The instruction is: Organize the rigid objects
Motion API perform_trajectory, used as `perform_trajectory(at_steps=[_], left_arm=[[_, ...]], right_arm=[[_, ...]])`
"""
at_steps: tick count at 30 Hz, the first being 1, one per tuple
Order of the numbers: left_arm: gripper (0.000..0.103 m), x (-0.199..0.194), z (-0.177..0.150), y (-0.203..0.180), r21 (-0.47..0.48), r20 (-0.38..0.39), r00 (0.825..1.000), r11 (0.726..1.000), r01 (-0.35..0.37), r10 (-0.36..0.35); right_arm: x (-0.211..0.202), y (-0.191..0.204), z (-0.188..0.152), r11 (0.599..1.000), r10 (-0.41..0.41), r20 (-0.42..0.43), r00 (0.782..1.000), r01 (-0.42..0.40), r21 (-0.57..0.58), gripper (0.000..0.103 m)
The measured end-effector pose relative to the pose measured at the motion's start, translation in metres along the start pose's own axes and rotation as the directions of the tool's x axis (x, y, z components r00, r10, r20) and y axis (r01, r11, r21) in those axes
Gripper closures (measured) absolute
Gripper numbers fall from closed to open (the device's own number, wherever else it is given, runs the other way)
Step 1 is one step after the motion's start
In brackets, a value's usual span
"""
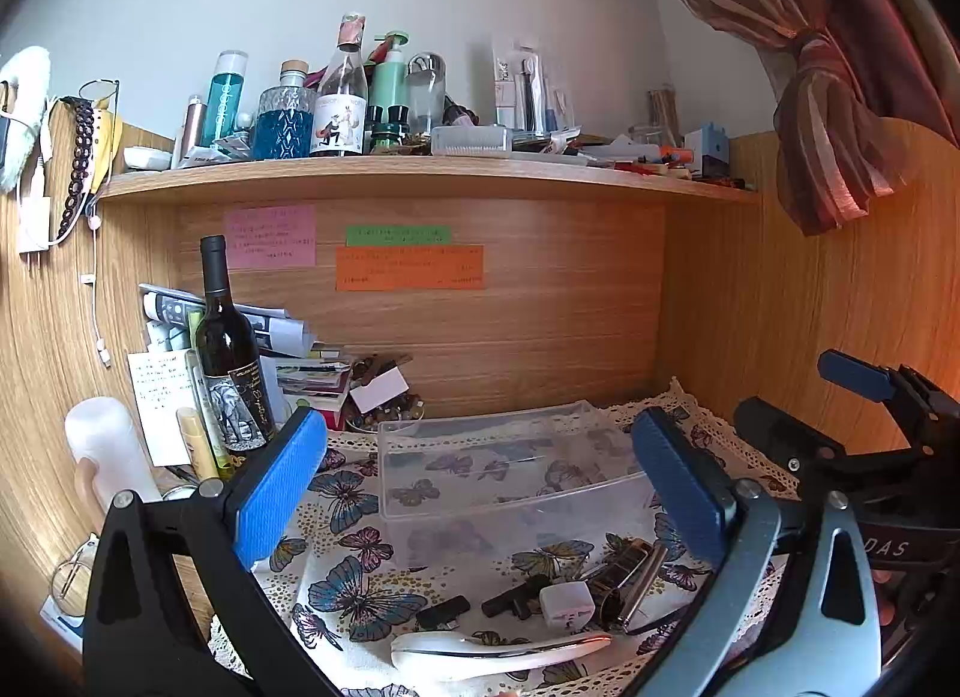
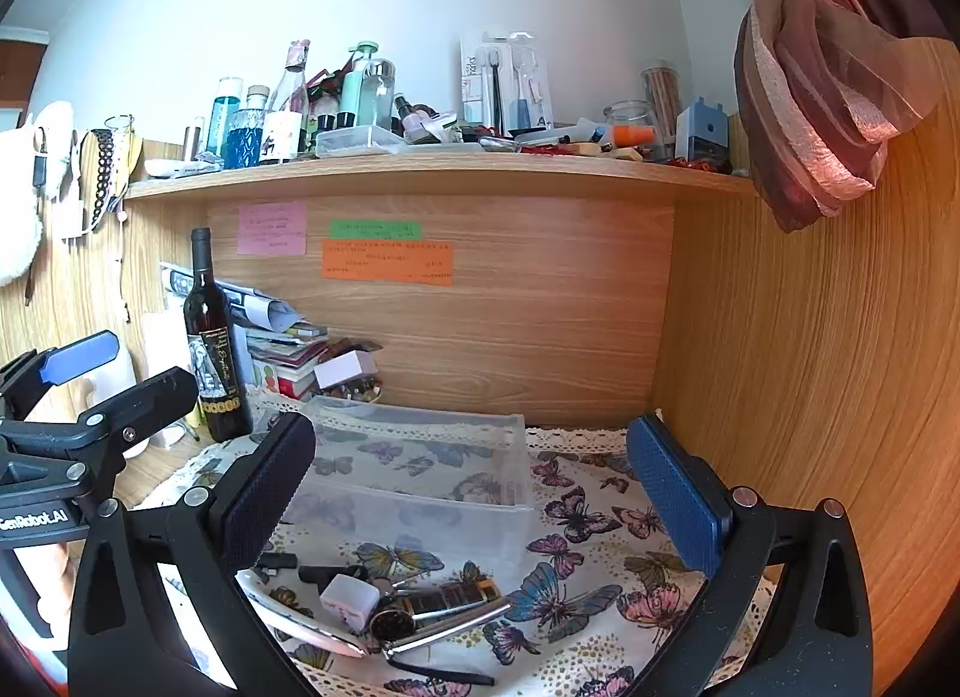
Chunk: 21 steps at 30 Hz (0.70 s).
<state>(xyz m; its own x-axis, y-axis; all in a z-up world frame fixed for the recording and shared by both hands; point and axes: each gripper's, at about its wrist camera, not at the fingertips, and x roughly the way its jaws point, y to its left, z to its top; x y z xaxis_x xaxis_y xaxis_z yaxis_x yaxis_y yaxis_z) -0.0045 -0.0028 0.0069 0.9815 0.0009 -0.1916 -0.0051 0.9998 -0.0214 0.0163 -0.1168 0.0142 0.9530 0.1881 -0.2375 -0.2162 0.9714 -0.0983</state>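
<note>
A clear plastic box (image 1: 510, 469) stands empty on the butterfly cloth (image 1: 354, 589); it also shows in the right wrist view (image 2: 420, 475). In front of it lie small rigid items: a white ceramic spoon (image 1: 480, 652), a white plug adapter (image 1: 567, 607), two black connectors (image 1: 443, 613), a dark lighter-like case (image 1: 618, 571) and a metal rod (image 1: 645, 586). The adapter (image 2: 349, 601) and a round black item (image 2: 393, 625) show in the right wrist view. My left gripper (image 1: 480, 493) is open and empty above the pile. My right gripper (image 2: 474, 487) is open and empty, beside the left.
A dark wine bottle (image 1: 231, 361) stands left of the box, with stacked books and papers (image 1: 300, 367) behind. A white bottle (image 1: 108, 457) stands at far left. A wooden wall (image 2: 810, 367) bounds the right. The upper shelf (image 1: 420, 169) carries many bottles.
</note>
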Motion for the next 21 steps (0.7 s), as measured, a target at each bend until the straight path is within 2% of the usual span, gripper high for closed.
perform_trajectory(at_steps=[21], left_arm=[[0.0,-0.0004,-0.0044,0.0062,-0.012,0.002,1.0,1.0,0.002,-0.002]], right_arm=[[0.0024,-0.0009,0.001,1.0,-0.006,-0.003,1.0,0.006,-0.008,0.0]])
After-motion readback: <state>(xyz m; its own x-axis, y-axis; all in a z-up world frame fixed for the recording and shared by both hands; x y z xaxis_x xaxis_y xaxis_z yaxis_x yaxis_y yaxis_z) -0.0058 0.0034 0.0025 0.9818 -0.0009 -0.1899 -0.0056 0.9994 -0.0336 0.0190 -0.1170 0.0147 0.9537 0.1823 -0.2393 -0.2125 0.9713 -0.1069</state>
